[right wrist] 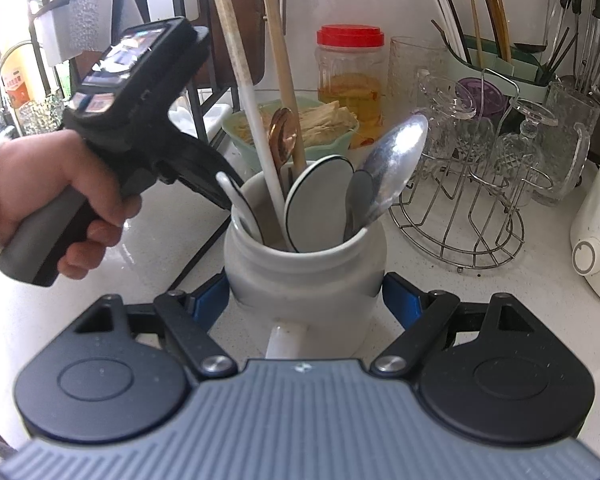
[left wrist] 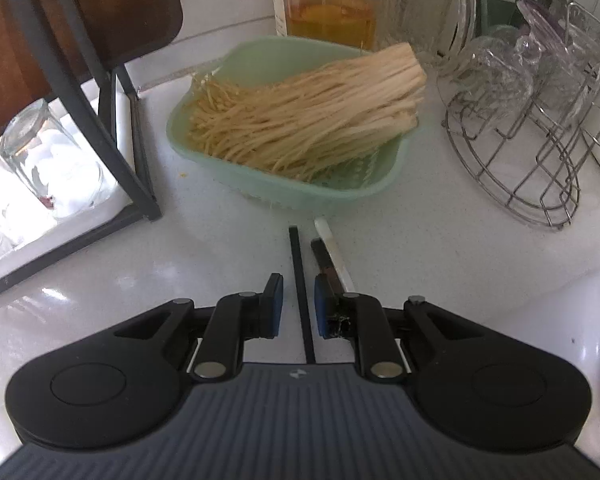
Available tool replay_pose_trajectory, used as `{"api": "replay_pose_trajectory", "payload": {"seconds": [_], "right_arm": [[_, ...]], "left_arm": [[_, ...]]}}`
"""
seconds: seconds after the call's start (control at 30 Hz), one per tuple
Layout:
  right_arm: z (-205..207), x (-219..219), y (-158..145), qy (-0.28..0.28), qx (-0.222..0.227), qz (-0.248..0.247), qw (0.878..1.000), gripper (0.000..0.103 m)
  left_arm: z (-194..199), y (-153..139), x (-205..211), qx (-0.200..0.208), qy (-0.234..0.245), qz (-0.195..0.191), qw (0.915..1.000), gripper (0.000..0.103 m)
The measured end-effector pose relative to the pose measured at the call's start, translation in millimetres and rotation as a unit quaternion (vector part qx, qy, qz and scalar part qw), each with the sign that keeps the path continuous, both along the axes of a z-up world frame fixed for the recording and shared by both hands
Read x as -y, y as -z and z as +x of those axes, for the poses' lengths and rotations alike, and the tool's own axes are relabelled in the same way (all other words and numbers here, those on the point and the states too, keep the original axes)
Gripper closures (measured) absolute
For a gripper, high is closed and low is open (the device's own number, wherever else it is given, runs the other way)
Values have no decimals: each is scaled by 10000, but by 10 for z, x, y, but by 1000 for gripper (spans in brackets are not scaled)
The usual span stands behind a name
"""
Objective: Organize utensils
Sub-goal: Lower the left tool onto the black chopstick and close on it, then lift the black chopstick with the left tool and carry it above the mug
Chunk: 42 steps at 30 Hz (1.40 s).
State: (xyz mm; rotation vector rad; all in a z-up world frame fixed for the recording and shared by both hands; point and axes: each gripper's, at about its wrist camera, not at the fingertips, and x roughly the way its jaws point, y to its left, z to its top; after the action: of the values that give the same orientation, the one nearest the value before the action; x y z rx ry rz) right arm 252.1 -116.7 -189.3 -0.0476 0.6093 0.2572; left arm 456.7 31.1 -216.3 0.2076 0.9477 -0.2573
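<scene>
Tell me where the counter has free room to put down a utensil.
Bare counter lies between the green basket, the black rack and the left gripper. Crowded: the wire stand with glasses, and beside the chopsticks.

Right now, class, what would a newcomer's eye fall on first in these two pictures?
First the white crock at the centre of the right wrist view, crammed with spoons and ladles, the right gripper shut on its sides. Next the green basket heaped with pale dried strands, mid-counter in the left wrist view. Below it a black chopstick lies between the left gripper's parted jaws.
</scene>
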Motion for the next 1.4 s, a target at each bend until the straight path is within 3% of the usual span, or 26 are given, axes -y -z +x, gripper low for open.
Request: {"api": "replay_pose_trajectory", "payload": {"seconds": [0.17,0.3,0.63,1.03,1.4], "right_arm": [[-2,-1,-1,-1,4,2,10000,17],[1,-3,-2,-6,5,4,10000,17],[24,-7,5,-2,23,38,10000,17],[49,-18,0,2,28,16,10000,17],[127,-6,-2,4,15,28,10000,17]], "left_arm": [[50,-10,46,-14,14,131,9999,84],[77,-16,74,-71,-33,178,9998,97],[-48,-61,43,-108,-99,202,9997,98],[-526,-571,-197,312,-366,-491,9976,98],[-1128,-975,-314,562,-521,-1208,9897,98]]}}
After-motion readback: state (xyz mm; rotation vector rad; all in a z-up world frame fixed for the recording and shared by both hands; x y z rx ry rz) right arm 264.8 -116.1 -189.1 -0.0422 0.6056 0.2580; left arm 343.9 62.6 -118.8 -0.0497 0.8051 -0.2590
